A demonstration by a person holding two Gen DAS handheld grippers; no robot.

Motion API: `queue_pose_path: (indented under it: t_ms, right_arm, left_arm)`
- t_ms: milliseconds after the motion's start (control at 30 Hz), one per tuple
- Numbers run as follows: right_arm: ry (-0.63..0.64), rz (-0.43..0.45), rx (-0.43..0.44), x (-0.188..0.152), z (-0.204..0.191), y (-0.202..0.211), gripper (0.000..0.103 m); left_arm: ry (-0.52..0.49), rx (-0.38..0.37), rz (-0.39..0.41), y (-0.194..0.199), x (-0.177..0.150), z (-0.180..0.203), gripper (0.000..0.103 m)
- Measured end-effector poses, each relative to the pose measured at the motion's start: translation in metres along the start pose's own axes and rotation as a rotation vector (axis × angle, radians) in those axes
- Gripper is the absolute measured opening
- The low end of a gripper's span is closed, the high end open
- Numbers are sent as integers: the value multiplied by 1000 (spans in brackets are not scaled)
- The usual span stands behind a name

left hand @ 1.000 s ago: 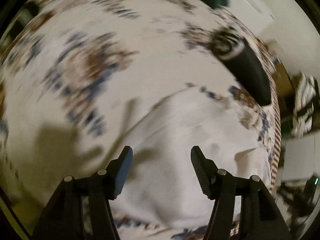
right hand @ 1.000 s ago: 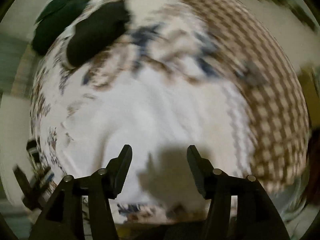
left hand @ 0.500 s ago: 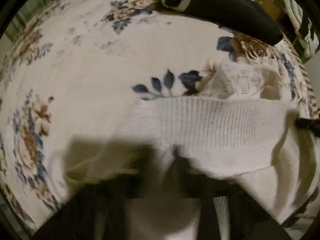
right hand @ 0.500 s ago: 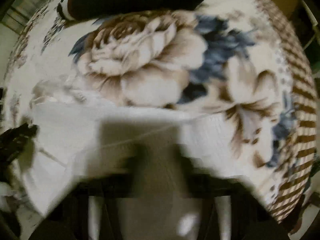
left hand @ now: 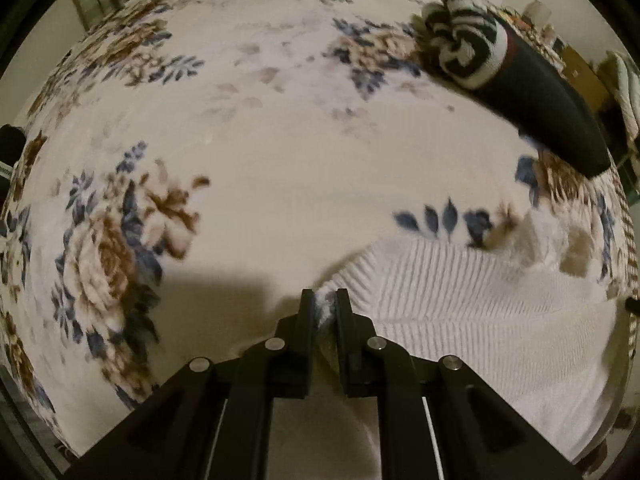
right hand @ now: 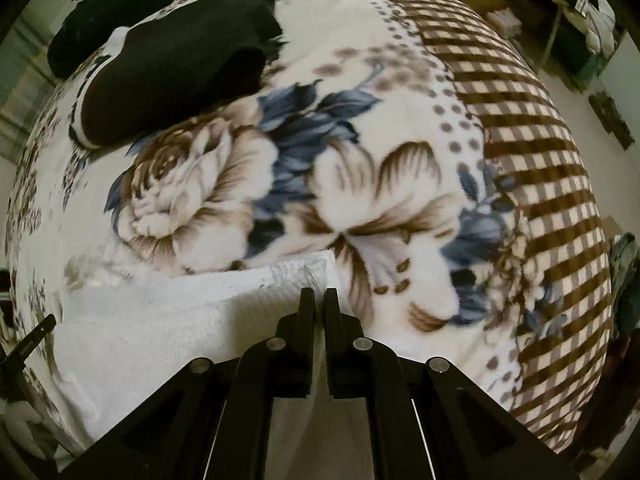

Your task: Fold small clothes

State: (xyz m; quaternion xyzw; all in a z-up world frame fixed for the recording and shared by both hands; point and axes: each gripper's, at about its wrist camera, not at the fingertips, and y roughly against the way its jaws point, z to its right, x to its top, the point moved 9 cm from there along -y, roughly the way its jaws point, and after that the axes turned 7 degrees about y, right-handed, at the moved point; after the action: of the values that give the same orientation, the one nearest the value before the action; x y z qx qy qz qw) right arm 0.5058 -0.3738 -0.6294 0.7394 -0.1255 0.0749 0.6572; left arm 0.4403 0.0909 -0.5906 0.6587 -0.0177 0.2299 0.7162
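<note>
A white ribbed knit garment point(left hand: 472, 300) lies on a floral blanket point(left hand: 280, 140). My left gripper point(left hand: 325, 300) is shut on the garment's left corner, with cloth pinched between the fingers. In the right wrist view the same white garment point(right hand: 168, 320) spreads to the left, and my right gripper point(right hand: 319, 298) is shut on its right corner. The left gripper's tip point(right hand: 32, 340) shows at the far left edge there.
A black garment with a black-and-white striped cuff point(left hand: 516, 84) lies at the back right; it also shows in the right wrist view point(right hand: 172, 68). A dark green cloth point(right hand: 116, 12) sits behind it. The blanket's brown checked border point(right hand: 532, 152) runs along the right.
Both grippers went from open above the white garment to down on its edge and shut on its two corners. The views now sit low over the blanket.
</note>
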Motion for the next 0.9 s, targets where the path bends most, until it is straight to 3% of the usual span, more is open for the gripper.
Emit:
queue_pose_path:
  t_ms: [233,433,500,567,600,633,667,733,900]
  right_arm:
    - [-6,69,-10,9,-2,12,5]
    - [-49,64,-39,10,10,-2,5]
    - [-66,19,-25,7,14,-16,5]
    - [-90,-80,41,-3,14,-32,6]
    - [-109,-93,65,-5,16,-33,14]
    - [-124,-103,86,-7,19,-31,21]
    - [-135,-107,108,-9,22,-25,37]
    - [-150,-83,112,-10,30,-10,43]
    - [-123,-27,138,-5,30,26,45]
  left_arm:
    - [76,-35,62,10,35,1,8]
    - [82,-28,62,-6,58,0,3]
    - [104,-51,30,-10,58,0,4]
    - [140,-87,13,-5,56,-2,6]
    - [152,-94,6,1,53,-3,8]
    - [158,-94,4,6,50,-5,19]
    - [165,-99,2,13,47,-7,36]
    - [183,-129,8,30,38,-7,59]
    - [135,-158,-6,48,19,8,62]
